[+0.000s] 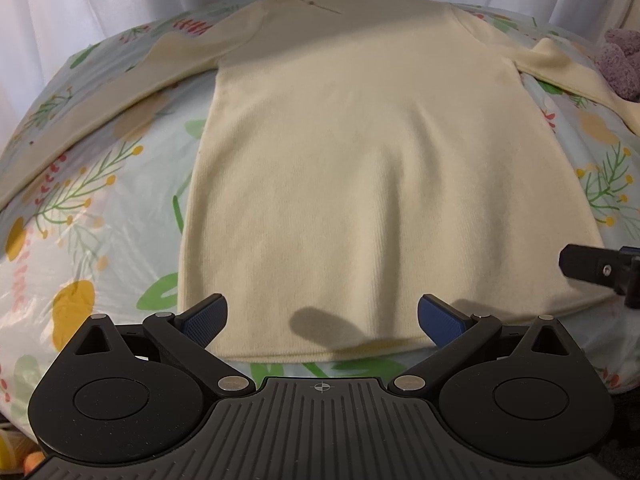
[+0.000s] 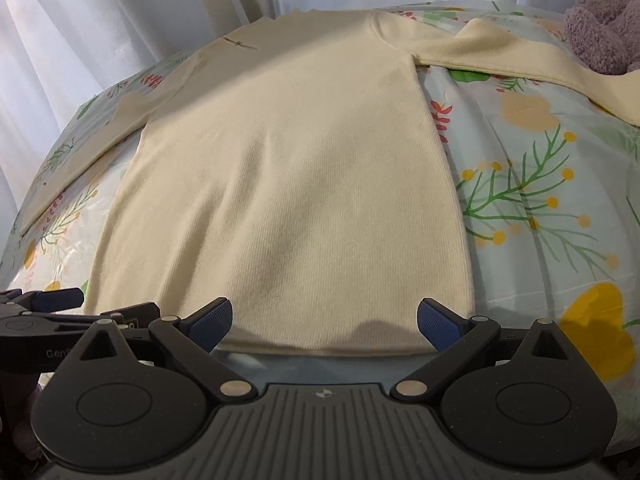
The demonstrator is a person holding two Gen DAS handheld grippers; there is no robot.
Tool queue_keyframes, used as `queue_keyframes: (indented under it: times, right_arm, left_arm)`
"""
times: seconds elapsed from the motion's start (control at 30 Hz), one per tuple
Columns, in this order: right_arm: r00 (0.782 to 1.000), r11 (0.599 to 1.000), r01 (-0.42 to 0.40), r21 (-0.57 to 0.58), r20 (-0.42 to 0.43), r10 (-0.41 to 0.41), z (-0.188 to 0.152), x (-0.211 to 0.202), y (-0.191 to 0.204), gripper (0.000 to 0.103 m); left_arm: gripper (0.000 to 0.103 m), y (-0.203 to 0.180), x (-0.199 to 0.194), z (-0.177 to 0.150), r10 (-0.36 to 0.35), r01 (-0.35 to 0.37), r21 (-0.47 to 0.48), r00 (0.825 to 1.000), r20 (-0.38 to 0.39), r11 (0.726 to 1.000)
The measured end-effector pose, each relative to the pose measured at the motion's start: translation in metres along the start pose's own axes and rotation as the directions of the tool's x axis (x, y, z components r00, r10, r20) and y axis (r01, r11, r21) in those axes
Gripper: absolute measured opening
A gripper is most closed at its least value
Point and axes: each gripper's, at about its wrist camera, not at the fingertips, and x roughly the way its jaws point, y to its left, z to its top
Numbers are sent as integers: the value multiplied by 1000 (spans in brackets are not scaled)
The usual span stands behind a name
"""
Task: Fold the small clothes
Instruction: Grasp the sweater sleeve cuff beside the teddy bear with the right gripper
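**Cream sweater spread flat, both grippers wide at its hem**

Cream sweater [image 1: 320, 168] lies face-up and flat on a floral bedspread [image 1: 92, 216], collar toward the far curtain [image 1: 80, 8], hem nearest the cameras. Its hem edge runs straight across, just in front of both sets of fingers, with a thin strip of bedspread showing between hem and gripper body. The two side seams run clean and uncovered; bare bedspread lies open on either side of the body panel. One sleeve [image 1: 80, 108] stretches out diagonally to the left and another sleeve [image 2: 520, 60] runs out to the right, its far end near a purple fuzzy item [image 2: 604, 28] at the bed's corner.

The left gripper [image 1: 322, 320] sits low at the hem's left half, pointing along the sweater toward the collar, jaws spread wide and holding nothing. The right gripper [image 2: 324, 320] sits beside it at the hem's right half, in the same pose, jaws equally wide and empty. Each is just visible at the edge of the other's view.

The sweater is a fine ribbed knit, soft and matte, with faint lengthwise ripples and a small dark mark near the collar. The bedspread looks smooth and slightly glossy, printed with leaves, yellow fruits and red sprigs. Fingers carry blue textured pads [image 2: 212, 322].
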Motion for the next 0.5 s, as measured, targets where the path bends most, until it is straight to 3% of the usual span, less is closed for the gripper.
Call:
queue_keyframes:
  times: [0.07, 0.1, 0.17, 0.2, 0.23, 0.3, 0.37, 0.43, 0.5]
  right_arm:
    - [996, 998, -8, 61, 88, 2, 12, -3, -24, 99]
    - [981, 993, 5, 118, 189, -28, 20, -9, -43, 99]
    - [910, 975, 29, 219, 397, -117, 31, -20, -81, 99]
    - [845, 963, 44, 265, 505, -178, 39, -26, -106, 99]
    - [789, 950, 70, 304, 566, -239, 47, -29, -129, 99]
    - [732, 918, 117, 380, 592, -338, 65, -29, -174, 99]
    - [708, 876, 132, 464, 574, -411, 80, -25, -218, 99]
    - [708, 803, 160, 574, 500, -499, 93, -18, -264, 95]
    - [727, 744, 135, 654, 445, -523, 97, -8, -306, 71]
  left_arm:
    - [103, 1, 2, 3, 6, -5, -11, 1000, 13, 1000]
    - [103, 2, 4, 6, 13, -13, -21, 1000, 21, 1000]
    - [103, 4, 9, 13, 35, -34, -46, 999, 27, 998]
    - [103, 5, 13, 16, 49, -48, -62, 999, 20, 997]
    - [103, 8, 17, 20, 70, -69, -79, 998, 6, 994]
    - [103, 12, 26, 28, 96, -98, -108, 995, -23, 989]
    - [103, 18, 32, 35, 105, -108, -144, 994, -31, 984]
    - [103, 24, 34, 41, 98, -100, -202, 995, -23, 974]
    - [103, 29, 35, 45, 93, -90, -266, 996, 2, 960]
